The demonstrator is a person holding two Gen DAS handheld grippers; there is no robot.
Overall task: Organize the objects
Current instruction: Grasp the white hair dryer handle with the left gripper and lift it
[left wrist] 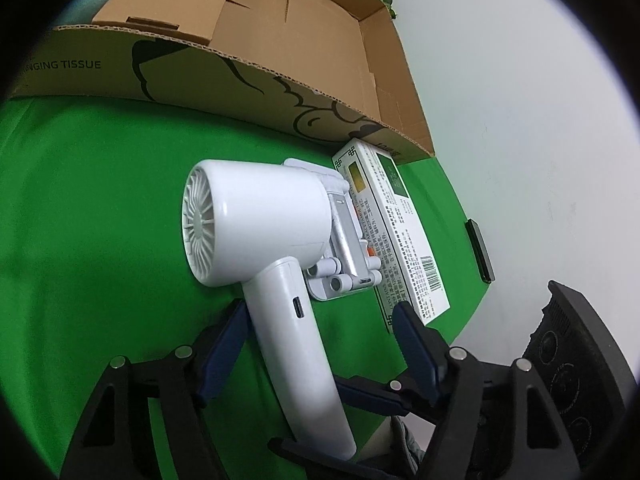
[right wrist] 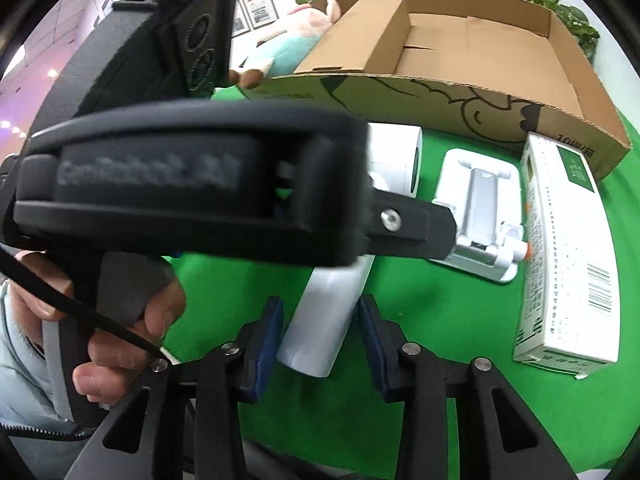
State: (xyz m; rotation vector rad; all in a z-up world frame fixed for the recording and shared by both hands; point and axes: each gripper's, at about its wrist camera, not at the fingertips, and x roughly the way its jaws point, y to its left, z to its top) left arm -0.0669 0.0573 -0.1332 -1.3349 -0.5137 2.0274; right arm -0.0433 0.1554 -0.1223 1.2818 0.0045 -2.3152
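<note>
White handheld fan point(left wrist: 256, 216) lying on green cloth point(left wrist: 100, 220), its handle between both spread grippers, left gripper point(left wrist: 320, 344) crossing the right gripper point(right wrist: 320, 336) view, phone stand point(right wrist: 480, 216) and carton point(right wrist: 568, 248) just beside, cardboard box point(left wrist: 280, 40) behind

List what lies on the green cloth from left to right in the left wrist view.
White handheld fan → white folding phone stand → long white printed box → small black object at the cloth's edge.
</note>
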